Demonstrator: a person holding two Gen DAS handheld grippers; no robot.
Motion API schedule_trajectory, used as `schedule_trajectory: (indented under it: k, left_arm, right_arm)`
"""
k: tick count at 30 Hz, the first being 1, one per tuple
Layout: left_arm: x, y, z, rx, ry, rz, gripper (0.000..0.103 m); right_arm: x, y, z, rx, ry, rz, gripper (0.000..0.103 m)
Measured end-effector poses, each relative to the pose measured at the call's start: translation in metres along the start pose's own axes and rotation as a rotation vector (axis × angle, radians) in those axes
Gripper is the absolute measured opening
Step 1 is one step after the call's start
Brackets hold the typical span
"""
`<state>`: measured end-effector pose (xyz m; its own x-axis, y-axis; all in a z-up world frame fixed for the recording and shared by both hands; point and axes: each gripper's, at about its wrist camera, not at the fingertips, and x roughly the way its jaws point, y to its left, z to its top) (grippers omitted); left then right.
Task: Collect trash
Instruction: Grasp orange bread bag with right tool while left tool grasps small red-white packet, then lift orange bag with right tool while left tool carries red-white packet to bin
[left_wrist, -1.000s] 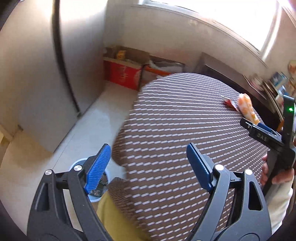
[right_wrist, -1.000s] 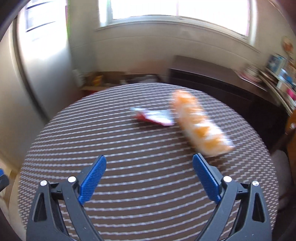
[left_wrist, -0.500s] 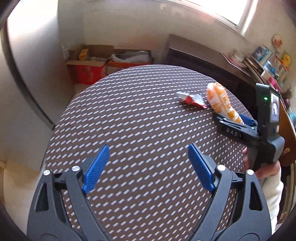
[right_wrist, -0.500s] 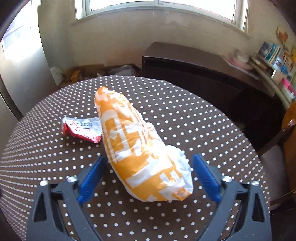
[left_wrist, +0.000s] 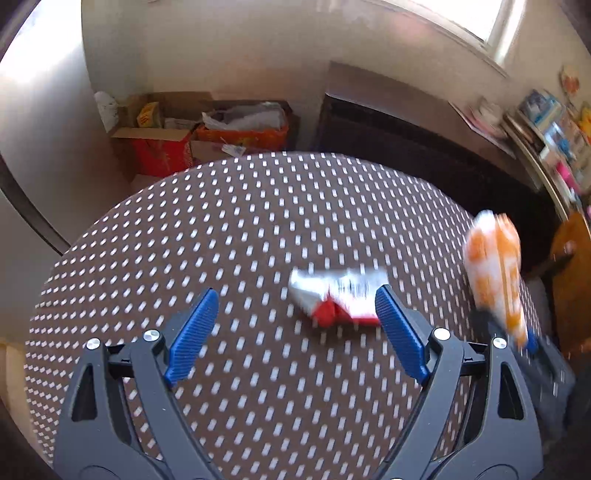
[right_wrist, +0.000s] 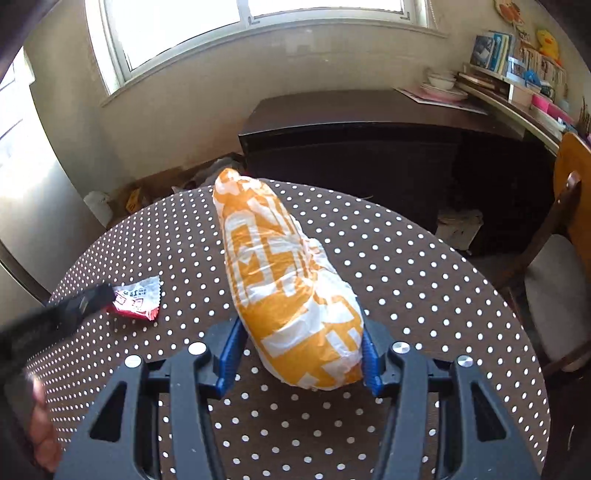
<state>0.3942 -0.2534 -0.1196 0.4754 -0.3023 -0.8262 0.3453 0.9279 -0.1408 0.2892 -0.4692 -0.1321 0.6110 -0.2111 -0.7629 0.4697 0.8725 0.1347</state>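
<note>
On the dotted counter (right_wrist: 424, 266), our right claw (right_wrist: 299, 354) had just been closing and squeezed the orange-and-white bag (right_wrist: 284, 273). Our left claw (left_wrist: 295, 332) gaped wide, the red-and-white wrapper (left_wrist: 340, 295) lying just inside its right finger.

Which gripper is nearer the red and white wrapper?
Left. The left gripper is open, its right pad beside the red and white wrapper. The right gripper has been closing around the orange bag, off to the wrapper's side.
</note>
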Motion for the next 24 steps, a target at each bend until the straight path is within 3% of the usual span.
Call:
schedule_trajectory:
  k: [1,3,9,19,24]
  left_arm:
    - [0.007,-0.001,0.002,-0.002,0.012,0.016,0.073]
    - [0.012,-0.003,0.002,0.014,-0.005,0.064,0.028]
    - [0.000,0.011,-0.004,0.000,0.017,0.022,0.024]
    - [-0.031,0.033,-0.033,0.021,-0.020,0.046,0.022]
    - [-0.062,0.060,-0.052,-0.023,-0.044,0.048,0.021]
  right_arm:
    - [0.000,0.005,-0.001,-0.010,0.002,-0.002,0.053]
    - [-0.005,0.023,-0.011,-0.010,0.003,0.001,0.053]
    - [-0.005,0.019,-0.008,-0.028,0.006,-0.006,0.053]
    - [-0.006,0.028,-0.010,-0.043,0.000,-0.003,0.053]
    - [-0.024,0.049,-0.016,-0.110,-0.087,-0.037,0.052]
